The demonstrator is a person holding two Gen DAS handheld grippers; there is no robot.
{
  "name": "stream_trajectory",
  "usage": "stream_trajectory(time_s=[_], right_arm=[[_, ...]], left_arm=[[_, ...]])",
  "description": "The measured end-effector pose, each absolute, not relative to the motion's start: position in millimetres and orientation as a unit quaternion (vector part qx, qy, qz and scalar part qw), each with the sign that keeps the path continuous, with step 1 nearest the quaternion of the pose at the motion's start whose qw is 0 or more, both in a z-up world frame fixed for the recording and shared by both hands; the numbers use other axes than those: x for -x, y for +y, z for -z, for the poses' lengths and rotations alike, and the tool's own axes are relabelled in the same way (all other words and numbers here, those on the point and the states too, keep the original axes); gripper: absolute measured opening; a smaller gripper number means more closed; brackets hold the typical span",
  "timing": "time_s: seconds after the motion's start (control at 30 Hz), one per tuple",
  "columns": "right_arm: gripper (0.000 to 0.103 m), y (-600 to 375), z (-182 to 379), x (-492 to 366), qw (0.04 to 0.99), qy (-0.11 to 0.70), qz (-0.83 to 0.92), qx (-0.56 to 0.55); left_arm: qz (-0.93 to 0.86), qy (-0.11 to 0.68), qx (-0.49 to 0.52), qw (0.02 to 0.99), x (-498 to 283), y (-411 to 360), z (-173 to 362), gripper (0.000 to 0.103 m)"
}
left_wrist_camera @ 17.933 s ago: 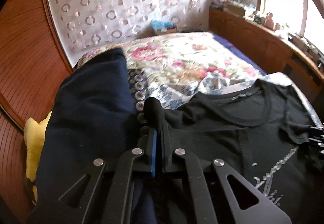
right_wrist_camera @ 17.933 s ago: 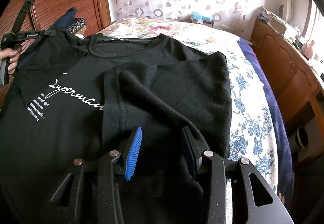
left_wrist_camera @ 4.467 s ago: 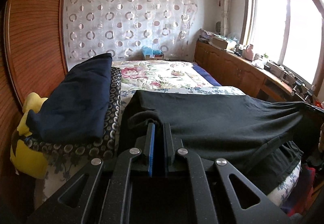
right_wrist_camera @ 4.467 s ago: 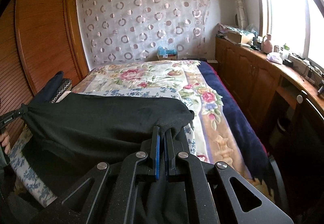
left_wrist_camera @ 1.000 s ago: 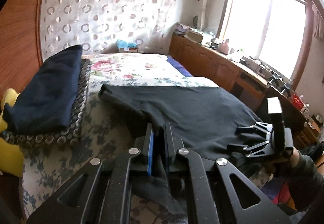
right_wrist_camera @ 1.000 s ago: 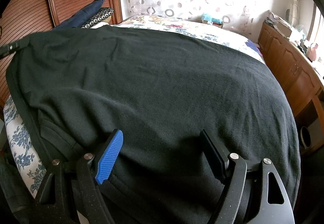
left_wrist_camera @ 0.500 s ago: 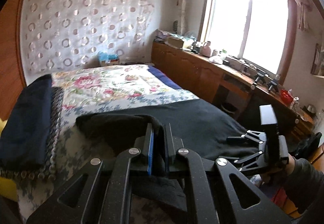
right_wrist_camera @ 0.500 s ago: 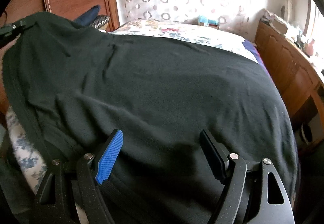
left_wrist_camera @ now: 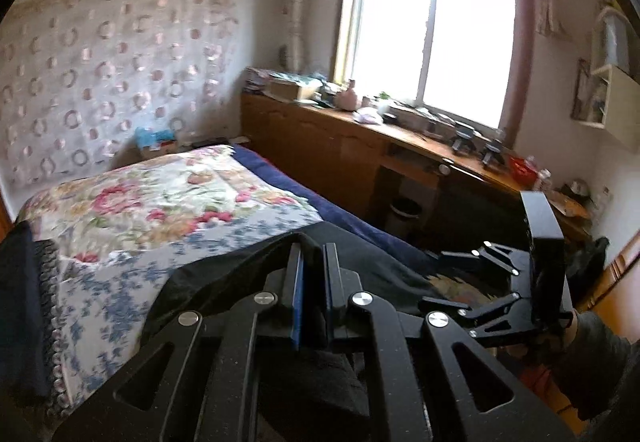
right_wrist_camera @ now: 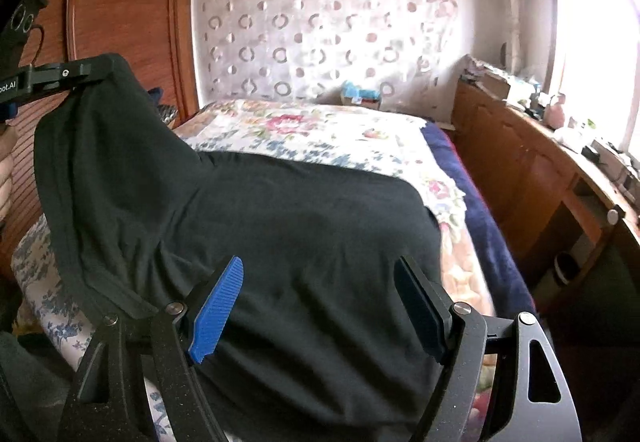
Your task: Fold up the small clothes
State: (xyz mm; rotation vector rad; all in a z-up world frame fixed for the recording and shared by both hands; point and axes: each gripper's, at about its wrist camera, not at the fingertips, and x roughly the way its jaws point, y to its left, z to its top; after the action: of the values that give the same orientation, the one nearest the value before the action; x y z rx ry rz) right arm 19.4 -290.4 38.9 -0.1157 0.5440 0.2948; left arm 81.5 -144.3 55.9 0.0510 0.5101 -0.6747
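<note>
A black shirt [right_wrist_camera: 300,210] lies spread on the near part of the floral bed [right_wrist_camera: 320,130]. My left gripper [left_wrist_camera: 311,248] is shut on one corner of it, with dark cloth [left_wrist_camera: 224,282] bunched between the blue pads and hanging below. From the right wrist view that left gripper [right_wrist_camera: 100,68] holds the corner lifted high at the upper left, so the shirt slopes up from the bed. My right gripper [right_wrist_camera: 320,282] stands open just above the shirt's near edge, its pads clear of the cloth. It also shows at the right in the left wrist view as the right gripper [left_wrist_camera: 434,278], a sleeve behind it.
A folded navy garment [left_wrist_camera: 20,302] lies at the bed's left edge. A long wooden cabinet [left_wrist_camera: 340,146] with clutter runs under the window on the right. A waste bin [left_wrist_camera: 404,208] stands by it. A wooden wardrobe [right_wrist_camera: 120,2] is on the left.
My left gripper has risen and swung right with the shirt corner, lifting that side off the bed. The right gripper has also come up and stays open over the cloth.
</note>
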Motion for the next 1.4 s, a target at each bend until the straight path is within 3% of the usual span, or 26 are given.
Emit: stream_trajectory(time_s=[0.13, 0.2, 0.27, 0.53, 1.0, 1.4], right_arm=[[0.079, -290.7, -34.1, -9.6, 0.954, 0.261, -0.142, 0.047], [0.079, -291.4, -29.0, -8.6, 0.953, 0.264, -0.142, 0.043], [0.079, -291.5, -22.5, -10.6, 0.951, 0.270, -0.142, 0.040], [0.079, -280.5, -20.3, -19.2, 0.944, 0.285, -0.163, 0.037], [0.079, -242.3, -10.9, -41.2, 0.908, 0.321, -0.258, 0.073], [0.074, -242.1, 6.4, -62.8, 0.892, 0.360, -0.258, 0.089]], left_arm=[[0.341, 0.270, -0.026, 0.900, -84.6, -157.3, -38.9, 0.010], [0.345, 0.287, -0.026, 0.893, -87.3, -159.2, -30.0, 0.017], [0.339, 0.290, -0.030, 0.894, -84.9, -156.7, -23.3, 0.039], [0.293, 0.295, -0.040, 0.909, -75.9, -129.4, -4.2, 0.074], [0.199, 0.315, -0.012, 0.928, -67.9, -55.0, 33.5, 0.076], [0.184, 0.312, -0.013, 0.932, -65.8, -43.1, 43.3, 0.076]])
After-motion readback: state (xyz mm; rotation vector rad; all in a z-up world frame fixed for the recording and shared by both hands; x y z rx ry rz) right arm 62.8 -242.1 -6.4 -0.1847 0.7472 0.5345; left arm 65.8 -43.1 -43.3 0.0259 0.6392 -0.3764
